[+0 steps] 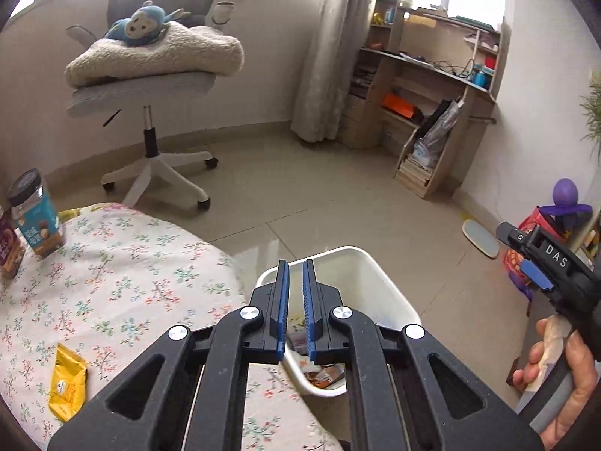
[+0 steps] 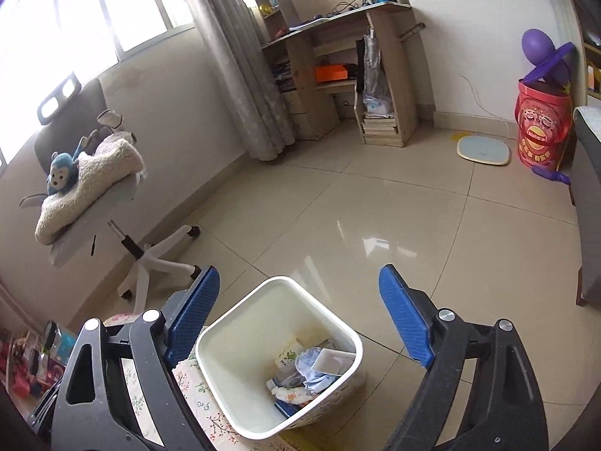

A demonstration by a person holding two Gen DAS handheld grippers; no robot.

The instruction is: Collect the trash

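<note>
While hovering over the white square plastic waste bin [image 2: 340,325], right gripper [image 2: 298,314] spread wide with nothing between its blue pads; bin at six o'clock, crumpled wrappers [image 2: 300,376] inside. Left gripper [image 1: 295,310] nearly shut and empty, bin behind its tips at twelve; flat yellow packet [image 1: 67,387] at nine on floral tablecloth [image 1: 124,282].

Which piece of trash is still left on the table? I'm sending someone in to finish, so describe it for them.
Find the table with the floral cloth beside the white bin. Near its close edge, well apart from the two jars at the far side, lies a flat yellow packet. It is the only yellow thing and the only thing lying flat there.
</note>
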